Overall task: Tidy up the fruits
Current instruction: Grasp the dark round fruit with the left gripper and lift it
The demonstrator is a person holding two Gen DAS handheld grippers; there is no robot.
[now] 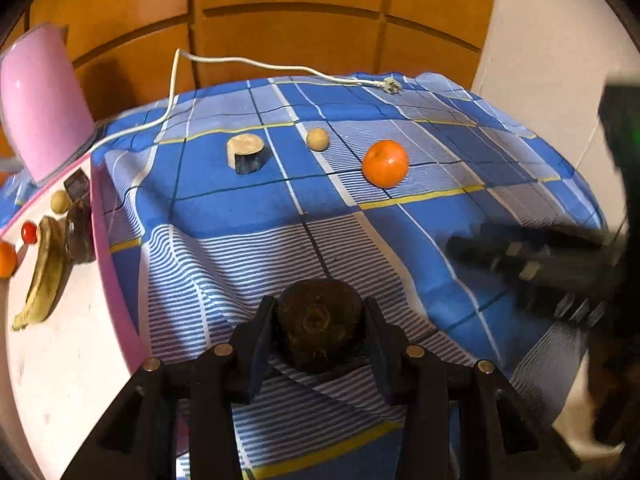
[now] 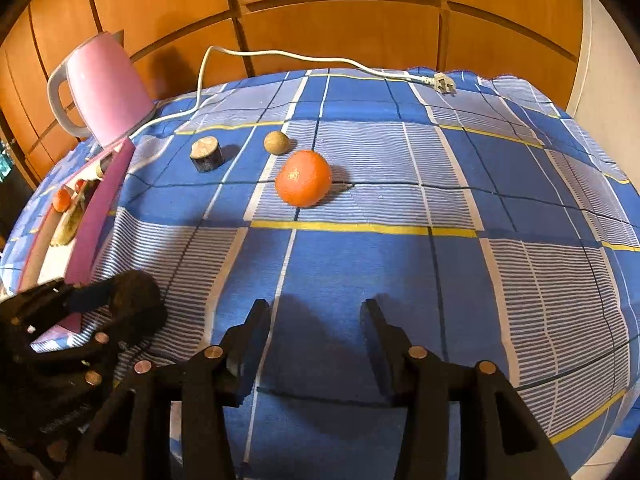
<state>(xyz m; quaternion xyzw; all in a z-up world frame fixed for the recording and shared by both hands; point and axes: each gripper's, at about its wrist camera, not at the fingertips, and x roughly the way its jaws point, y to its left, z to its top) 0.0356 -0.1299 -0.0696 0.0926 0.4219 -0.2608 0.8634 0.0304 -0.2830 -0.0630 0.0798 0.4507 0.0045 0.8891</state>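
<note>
Left claw (image 1: 320, 320): pinching a dark round fruit (image 1: 320, 326) between both pads, carried low over the cloth (image 1: 248, 200) at the near left, just beside the tray (image 1: 100, 216). Judged purpose: delivery into the tray with the rest.

Right claw (image 2: 316, 316): spread, nothing between its pads, hovering over bare cloth at near centre; the orange (image 2: 304, 184) lies beyond it, the likely next pick.

Tray: pink-rimmed, white inside, at the left edge of the bench. Holds a banana (image 1: 44, 272), a dark fruit (image 1: 80, 232), a small red fruit (image 1: 29, 232), a tan ball (image 1: 60, 201), a dark chunk (image 1: 76, 186) and part of a second orange (image 1: 7, 258). These sit toward its far end; the near floor is bare, giving room for a drop.

Loose on cloth, far centre: cut stub (image 1: 246, 154) with pale top, tan ball (image 1: 317, 139), orange. Well apart from one another, each with room for pads either side.

Kettle (image 2: 108, 92): pink, far left, just behind the tray; its cord (image 2: 280, 54) trails along the far edge to a loose plug (image 2: 444, 83).

Edges: the tray's raised rim stands between the held fruit and the tray floor; it probably needs lifting over. The cloth drops away at the right and near sides.
</note>
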